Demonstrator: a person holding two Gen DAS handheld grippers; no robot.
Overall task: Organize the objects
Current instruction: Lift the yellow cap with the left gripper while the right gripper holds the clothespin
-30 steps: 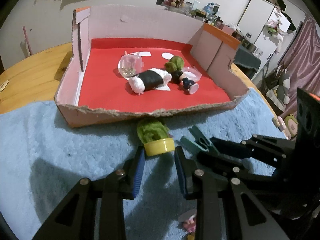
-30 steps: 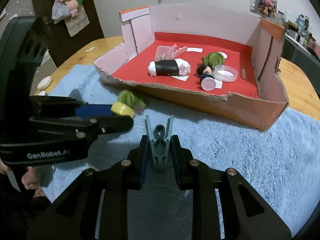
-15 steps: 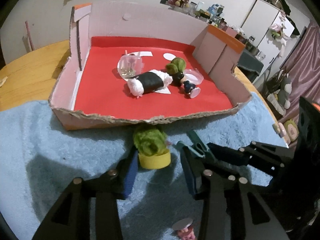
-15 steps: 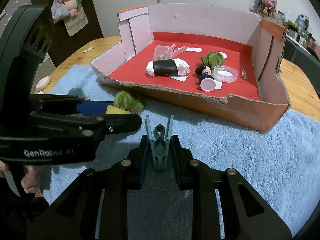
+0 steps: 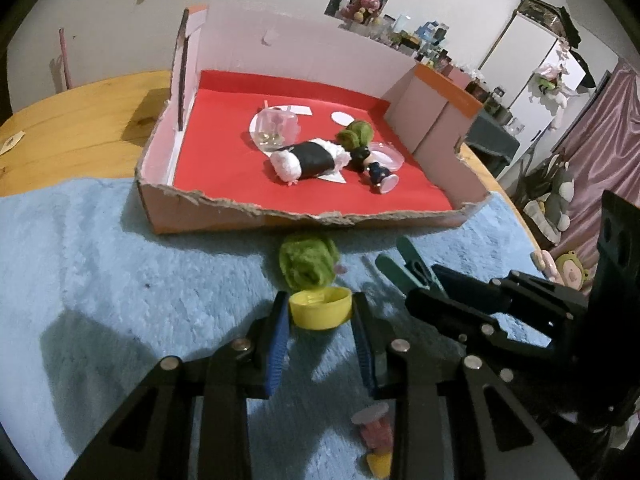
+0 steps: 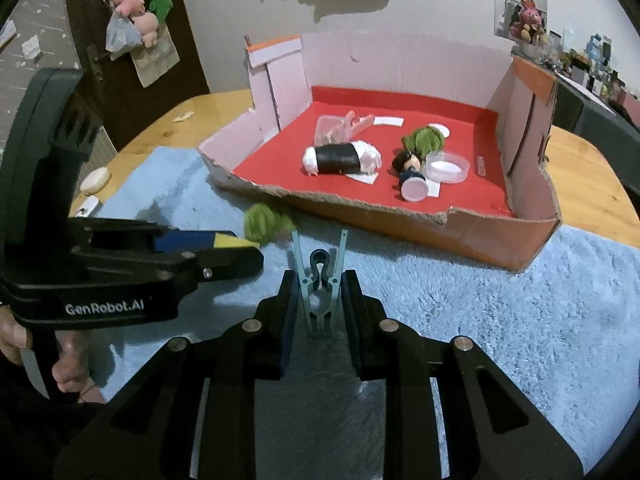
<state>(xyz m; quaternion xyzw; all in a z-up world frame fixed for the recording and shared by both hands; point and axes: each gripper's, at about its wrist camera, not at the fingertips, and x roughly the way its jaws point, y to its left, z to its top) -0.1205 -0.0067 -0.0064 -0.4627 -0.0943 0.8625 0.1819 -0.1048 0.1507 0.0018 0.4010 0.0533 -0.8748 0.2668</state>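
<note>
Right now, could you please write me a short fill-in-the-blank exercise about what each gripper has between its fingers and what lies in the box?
1. The right gripper is shut on a teal ____.
2. The left gripper's closing fingers flank a cap coloured ____.
3. The cardboard box has a floor coloured ____.
4. The green pom-pom toy lies on a fluffy blue ____.

Missing words: clothespin; yellow; red; towel

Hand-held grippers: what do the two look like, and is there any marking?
Both hand-held grippers, left and right, are black angular frames with silver rivets and blue ribbed pads. In the right wrist view the left body reads "GenRobot.AI" in white. No cables or sleeves visible.
</note>
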